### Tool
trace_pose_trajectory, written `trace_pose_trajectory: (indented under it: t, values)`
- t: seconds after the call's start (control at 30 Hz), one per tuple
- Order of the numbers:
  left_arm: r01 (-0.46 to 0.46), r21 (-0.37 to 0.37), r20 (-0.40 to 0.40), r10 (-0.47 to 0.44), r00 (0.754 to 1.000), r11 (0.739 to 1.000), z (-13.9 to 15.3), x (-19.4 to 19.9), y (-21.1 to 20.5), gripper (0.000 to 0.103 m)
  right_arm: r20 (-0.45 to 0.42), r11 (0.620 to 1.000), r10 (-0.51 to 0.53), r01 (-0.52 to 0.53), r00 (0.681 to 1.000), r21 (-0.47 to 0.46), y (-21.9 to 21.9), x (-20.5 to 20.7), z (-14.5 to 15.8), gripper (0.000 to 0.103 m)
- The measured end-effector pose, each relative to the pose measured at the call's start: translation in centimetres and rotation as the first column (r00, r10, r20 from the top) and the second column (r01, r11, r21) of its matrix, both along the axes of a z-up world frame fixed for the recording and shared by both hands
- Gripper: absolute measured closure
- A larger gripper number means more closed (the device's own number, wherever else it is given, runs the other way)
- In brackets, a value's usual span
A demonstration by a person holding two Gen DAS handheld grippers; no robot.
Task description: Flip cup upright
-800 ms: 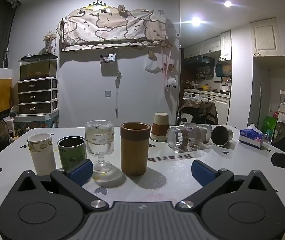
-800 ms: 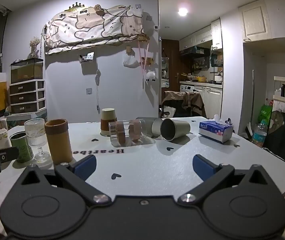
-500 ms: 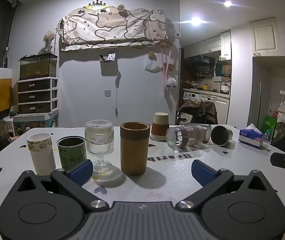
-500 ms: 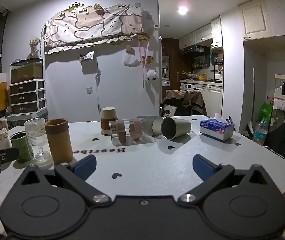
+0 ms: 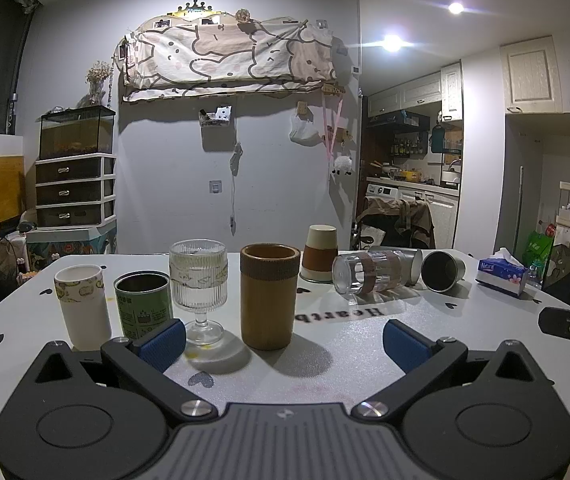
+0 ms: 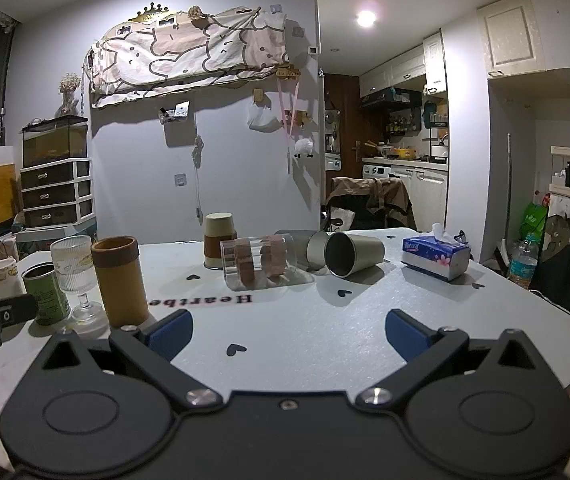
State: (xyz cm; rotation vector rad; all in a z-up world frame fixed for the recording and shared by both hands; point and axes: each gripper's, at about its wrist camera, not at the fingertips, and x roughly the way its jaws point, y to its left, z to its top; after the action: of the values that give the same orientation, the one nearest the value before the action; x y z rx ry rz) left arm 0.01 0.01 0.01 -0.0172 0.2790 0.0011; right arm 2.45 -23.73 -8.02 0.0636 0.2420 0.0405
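Nothing flipped yet. Both grippers, left (image 5: pixel 283 339) and right (image 6: pixel 288 331), hover near the worktop's (image 6: pixel 365 320) front edge, jaws apart, empty. Toward the far edge, clear cup (image 6: pixel 259 262) and steel cup (image 6: pixel 353 254) lie sideways; paper cup (image 6: pixel 220 239) stands inverted. Reach, grasp, upending all remain.

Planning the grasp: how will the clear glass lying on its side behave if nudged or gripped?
The clear glass lies on its side on the table, so a nudge would probably roll it. It looks smooth and hard, so the pads may slip and it may be fragile. The steel cup close beside it could get knocked.
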Motion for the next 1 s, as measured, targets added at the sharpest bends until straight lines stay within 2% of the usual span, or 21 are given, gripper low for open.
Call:
trace_pose_trajectory:
  t: [1.0]
  values:
    - [0.0,-0.002,0.0,0.0,1.0,1.0,0.0,0.0,0.0,0.0,-0.006,1.0,0.002,-0.002,1.0,0.005,0.03,-0.03,0.0,0.0]
